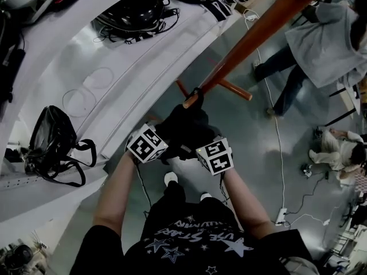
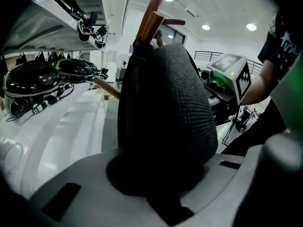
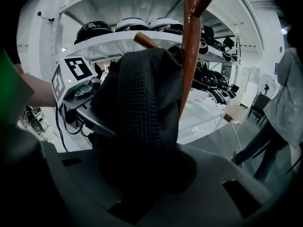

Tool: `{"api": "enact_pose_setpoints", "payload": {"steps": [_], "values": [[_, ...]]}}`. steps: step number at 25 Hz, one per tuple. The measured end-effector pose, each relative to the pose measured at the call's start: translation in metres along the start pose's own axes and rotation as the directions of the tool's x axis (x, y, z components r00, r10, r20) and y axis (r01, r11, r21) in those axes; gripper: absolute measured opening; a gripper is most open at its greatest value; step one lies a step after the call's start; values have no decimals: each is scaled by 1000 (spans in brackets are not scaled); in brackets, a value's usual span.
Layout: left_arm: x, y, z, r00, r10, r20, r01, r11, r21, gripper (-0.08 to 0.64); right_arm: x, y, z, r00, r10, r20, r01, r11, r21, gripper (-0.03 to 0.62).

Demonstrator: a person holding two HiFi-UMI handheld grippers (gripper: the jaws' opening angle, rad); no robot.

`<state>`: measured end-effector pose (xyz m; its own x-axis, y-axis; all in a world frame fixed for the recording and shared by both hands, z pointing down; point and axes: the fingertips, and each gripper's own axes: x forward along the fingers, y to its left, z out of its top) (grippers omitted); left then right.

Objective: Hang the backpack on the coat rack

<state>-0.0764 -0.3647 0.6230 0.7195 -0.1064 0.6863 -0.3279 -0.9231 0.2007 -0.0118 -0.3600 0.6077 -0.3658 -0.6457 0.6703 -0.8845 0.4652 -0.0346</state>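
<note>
A black backpack [image 1: 184,125] hangs bunched between my two grippers, right under the brown wooden coat rack [image 1: 259,34]. Its top reaches a short peg [image 1: 192,99] of the rack; I cannot tell whether the loop sits on the peg. My left gripper [image 1: 159,143] is shut on a padded black strap [image 2: 165,112]. In the left gripper view the rack's pole [image 2: 152,20] rises just behind the strap. My right gripper [image 1: 205,151] is shut on another fold of the backpack [image 3: 137,112], beside the pole [image 3: 191,56] and a peg [image 3: 147,40].
White shelves [image 1: 69,56] with black helmets [image 1: 135,9] run along the left. A black bag [image 1: 51,137] lies on the lower shelf. One person [image 1: 324,44] stands at the right and another [image 1: 343,150] crouches on the floor. Cables and a power strip [image 1: 281,215] lie there.
</note>
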Motion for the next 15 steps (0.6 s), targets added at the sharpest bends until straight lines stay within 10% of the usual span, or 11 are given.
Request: {"api": "enact_pose_setpoints", "payload": {"steps": [15], "values": [[25,18,-31,990,116,-81,-116,993,7,140,30,-9,-29,999,2,-35,0,998,64,112]]}}
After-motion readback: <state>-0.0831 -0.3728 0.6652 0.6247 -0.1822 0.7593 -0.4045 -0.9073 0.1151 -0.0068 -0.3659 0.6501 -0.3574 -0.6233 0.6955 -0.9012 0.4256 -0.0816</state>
